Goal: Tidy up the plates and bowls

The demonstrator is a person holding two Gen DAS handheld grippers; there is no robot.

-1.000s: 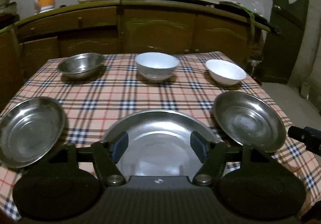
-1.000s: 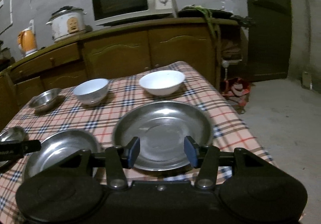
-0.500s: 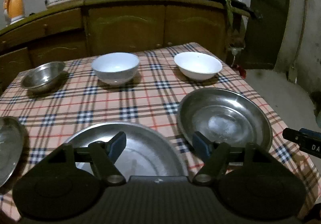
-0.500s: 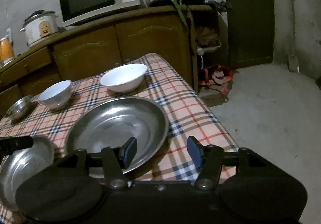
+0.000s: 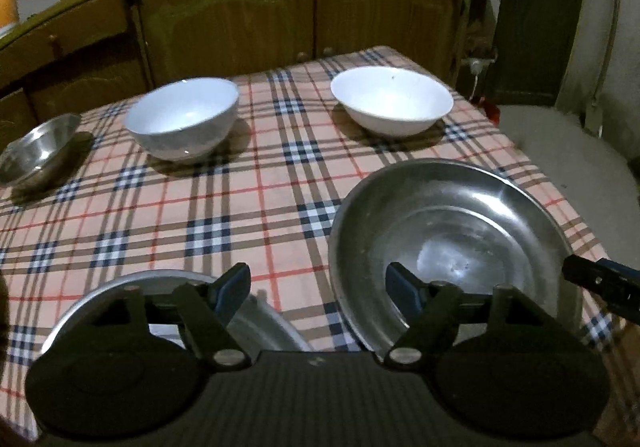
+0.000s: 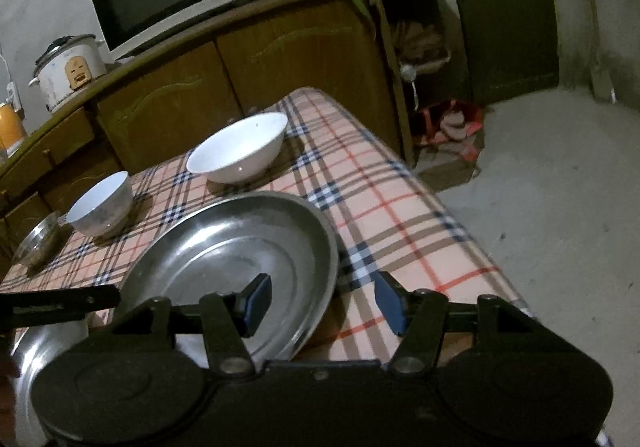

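Between my left gripper (image 5: 318, 297) and the two white bowls lay a broad bare stretch of checked cloth (image 5: 240, 207). The deep bowl (image 5: 182, 123) and the shallow bowl (image 5: 392, 101) stood well apart, with a clear lane between them. The large steel plate (image 5: 448, 243) blocked the near right; another plate's rim (image 5: 168, 281) sat just under my left finger. My right gripper (image 6: 322, 303) straddled the large plate's edge, with bare cloth to its right up to the table's edge.
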